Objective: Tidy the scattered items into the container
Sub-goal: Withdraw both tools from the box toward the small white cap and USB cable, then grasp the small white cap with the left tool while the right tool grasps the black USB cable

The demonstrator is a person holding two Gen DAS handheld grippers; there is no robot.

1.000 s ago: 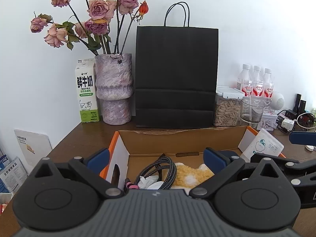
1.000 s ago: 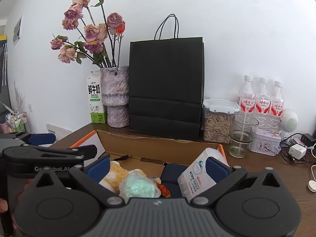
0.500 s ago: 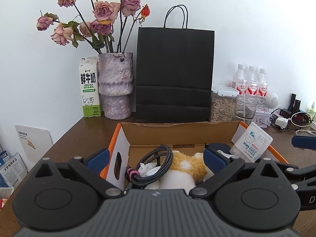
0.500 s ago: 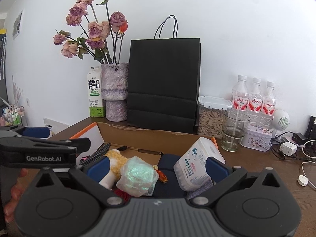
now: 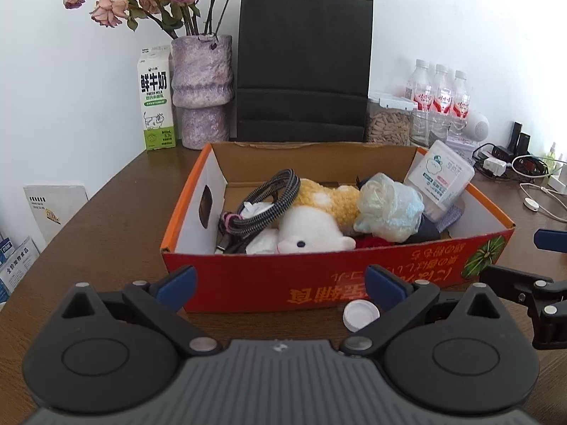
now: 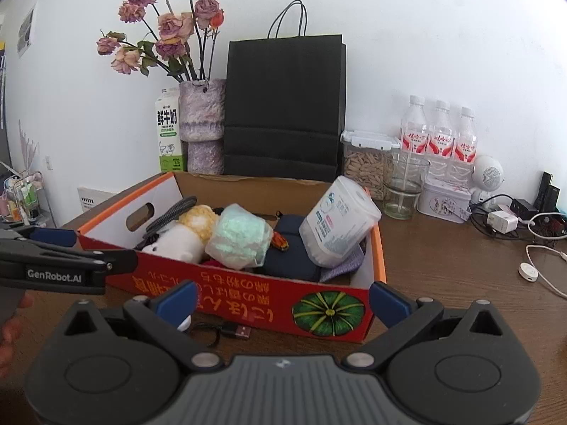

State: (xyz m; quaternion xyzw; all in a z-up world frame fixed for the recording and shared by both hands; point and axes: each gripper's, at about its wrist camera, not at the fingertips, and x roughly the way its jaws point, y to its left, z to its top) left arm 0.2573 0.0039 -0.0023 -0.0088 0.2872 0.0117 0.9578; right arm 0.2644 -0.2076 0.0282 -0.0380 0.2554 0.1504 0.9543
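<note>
on the brown wooden surface (image 5: pixel 106 219), just in front of the box: two items left out.
- white cap (image 5: pixel 360 315): small, round, hard plastic, lying against the box's front wall. likely light and slick; best taken across its rim.
- usb plug (image 6: pixel 236 331) with thin black cord: stiff metal end, limp lead; likely light, best held at the plug body.

box (image 5: pixel 319 279): corrugated card, red printed front, orange rim, oval hand holes, open top. contents, resting loosely:
- braided cable (image 5: pixel 269 198), coiled, springy.
- plush toy (image 5: pixel 312 230), white and yellow, soft.
- mesh sponge (image 5: pixel 389 209), pale green, crushable.
- tub (image 6: pixel 340 226), white plastic, tilted against the right wall.

left hand-held gripper (image 5: pixel 280 285): fingers spread apart, nothing between them.
right hand-held gripper (image 6: pixel 281 299): fingers apart, nothing held.
</note>
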